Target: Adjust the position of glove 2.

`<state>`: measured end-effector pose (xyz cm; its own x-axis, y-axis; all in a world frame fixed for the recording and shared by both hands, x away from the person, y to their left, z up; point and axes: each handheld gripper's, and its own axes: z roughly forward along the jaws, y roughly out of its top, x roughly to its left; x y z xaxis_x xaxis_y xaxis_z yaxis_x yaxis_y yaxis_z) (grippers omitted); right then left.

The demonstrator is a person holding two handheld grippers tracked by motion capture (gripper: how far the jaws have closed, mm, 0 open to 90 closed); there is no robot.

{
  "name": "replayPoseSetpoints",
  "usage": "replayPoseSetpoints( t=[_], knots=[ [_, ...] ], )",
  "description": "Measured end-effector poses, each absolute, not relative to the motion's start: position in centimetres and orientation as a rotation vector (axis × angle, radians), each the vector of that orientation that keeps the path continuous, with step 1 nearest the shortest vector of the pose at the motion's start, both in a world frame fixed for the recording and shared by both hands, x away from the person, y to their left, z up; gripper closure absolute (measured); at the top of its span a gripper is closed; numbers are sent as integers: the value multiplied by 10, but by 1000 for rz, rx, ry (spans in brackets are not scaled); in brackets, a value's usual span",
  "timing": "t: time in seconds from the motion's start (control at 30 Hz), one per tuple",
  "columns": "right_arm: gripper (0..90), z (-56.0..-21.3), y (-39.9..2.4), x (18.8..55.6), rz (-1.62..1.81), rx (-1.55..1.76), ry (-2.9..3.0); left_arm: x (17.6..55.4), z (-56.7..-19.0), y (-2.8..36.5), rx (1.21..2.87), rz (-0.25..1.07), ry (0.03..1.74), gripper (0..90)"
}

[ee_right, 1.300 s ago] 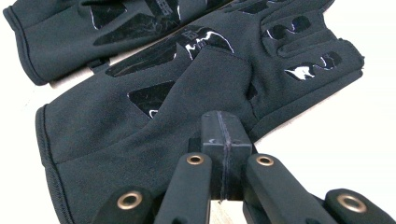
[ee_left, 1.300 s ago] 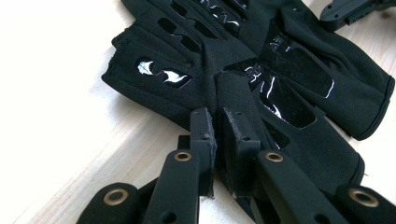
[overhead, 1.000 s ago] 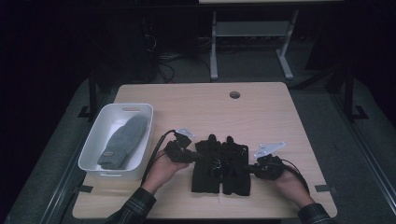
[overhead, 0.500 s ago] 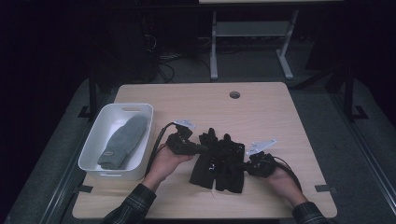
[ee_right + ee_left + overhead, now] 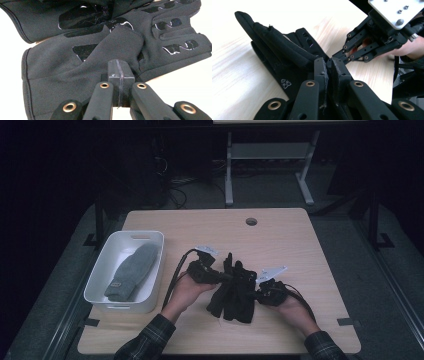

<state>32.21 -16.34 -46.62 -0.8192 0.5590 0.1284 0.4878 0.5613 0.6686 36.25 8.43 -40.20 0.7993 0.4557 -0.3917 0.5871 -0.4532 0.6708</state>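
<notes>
Dim high view with dark surroundings, table (image 5: 290, 245) softly lit from above, gripper views overexposed on wood, near jaws slightly soft

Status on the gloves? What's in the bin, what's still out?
Done: a grey glove lies in the white bin. In hand: the black gloves are on the table, not yet binned. The left gripper is shut on their edge; the right gripper is shut at the other side, whether it pinches cloth is unclear. Left, probably: carrying the black gloves to the bin.
</notes>
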Motion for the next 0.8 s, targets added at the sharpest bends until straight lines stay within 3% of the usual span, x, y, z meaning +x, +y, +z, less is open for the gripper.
replayPoseSetpoints(
  t=[0.53, 0.8],
  knots=[
    [900, -465, -164, 322, 1108, 902, 2679, 366, -410, 55, 2074, -211, 768, 823],
    [773, -452, -206, 327, 1159, 1038, 2516, 362, -414, 44, 2081, -214, 715, 776]
  ],
)
